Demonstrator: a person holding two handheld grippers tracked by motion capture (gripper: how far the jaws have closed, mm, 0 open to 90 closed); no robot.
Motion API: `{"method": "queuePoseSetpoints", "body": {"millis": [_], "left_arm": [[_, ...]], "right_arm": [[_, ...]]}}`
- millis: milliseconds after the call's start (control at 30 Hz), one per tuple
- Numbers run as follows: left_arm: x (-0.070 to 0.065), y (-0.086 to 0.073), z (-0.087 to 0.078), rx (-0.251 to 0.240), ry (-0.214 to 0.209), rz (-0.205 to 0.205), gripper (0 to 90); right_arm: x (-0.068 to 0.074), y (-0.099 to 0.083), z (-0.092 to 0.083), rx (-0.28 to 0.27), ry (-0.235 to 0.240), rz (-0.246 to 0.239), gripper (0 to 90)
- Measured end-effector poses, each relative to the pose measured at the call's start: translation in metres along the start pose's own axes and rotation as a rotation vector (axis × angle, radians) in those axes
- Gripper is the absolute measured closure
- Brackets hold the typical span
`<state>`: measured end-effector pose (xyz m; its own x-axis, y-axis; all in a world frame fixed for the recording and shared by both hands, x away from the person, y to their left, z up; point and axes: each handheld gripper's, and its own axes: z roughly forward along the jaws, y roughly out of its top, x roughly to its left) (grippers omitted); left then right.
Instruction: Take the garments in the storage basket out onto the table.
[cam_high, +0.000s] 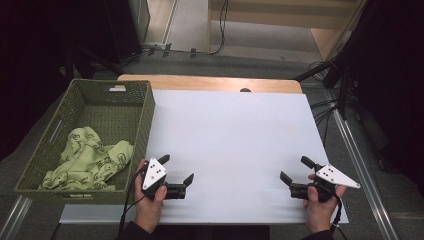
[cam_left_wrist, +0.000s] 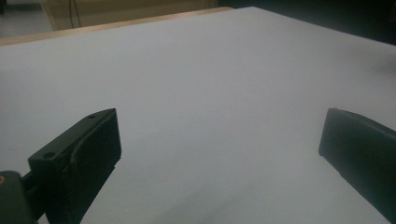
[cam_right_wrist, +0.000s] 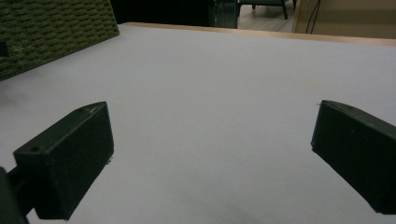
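A green woven basket (cam_high: 145, 112) stands at the table's left edge with a crumpled light-green patterned cloth (cam_high: 87, 160) inside it. My left gripper (cam_high: 176, 168) rests low at the front left of the white sheet (cam_high: 235, 135), just right of the basket, open and holding nothing (cam_left_wrist: 219, 140). My right gripper (cam_high: 295, 170) sits at the front right of the sheet, also open and holding nothing (cam_right_wrist: 212, 135). The basket's wall (cam_right_wrist: 51, 32) shows at the upper left of the right gripper view.
The white sheet covers a wooden table whose far edge (cam_high: 210, 82) shows beyond it. Dark stands and cables (cam_high: 330, 107) flank the table on the right, and more stand legs (cam_high: 100, 60) rise behind the basket.
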<state>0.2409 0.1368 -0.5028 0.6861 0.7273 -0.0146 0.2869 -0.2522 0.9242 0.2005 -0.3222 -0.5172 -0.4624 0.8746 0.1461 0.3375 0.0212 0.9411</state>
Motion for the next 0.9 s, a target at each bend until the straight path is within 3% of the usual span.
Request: {"method": "queuePoseSetpoints", "body": {"millis": [200, 233, 267, 333, 900], "left_arm": [[-0.002, 0.001, 0.001, 0.010, 0.006, 0.023, 0.0], [-0.003, 0.002, 0.000, 0.011, 0.006, 0.022, 0.0], [-0.003, 0.004, 0.001, 0.040, 0.002, -0.003, 0.0], [-0.005, 0.007, 0.002, 0.056, -0.004, -0.004, 0.0], [-0.017, 0.043, -0.018, -0.005, -0.073, -0.003, 0.0]], "right_arm": [[0.001, 0.000, 0.001, 0.007, -0.006, -0.001, 0.0], [0.001, 0.000, 0.002, 0.007, -0.003, -0.006, 0.0], [0.001, 0.000, 0.002, 0.007, -0.001, -0.012, 0.0], [0.001, 0.000, 0.002, 0.008, -0.001, -0.011, 0.0], [0.001, 0.001, 0.004, 0.013, 0.012, -0.014, 0.0]]}}
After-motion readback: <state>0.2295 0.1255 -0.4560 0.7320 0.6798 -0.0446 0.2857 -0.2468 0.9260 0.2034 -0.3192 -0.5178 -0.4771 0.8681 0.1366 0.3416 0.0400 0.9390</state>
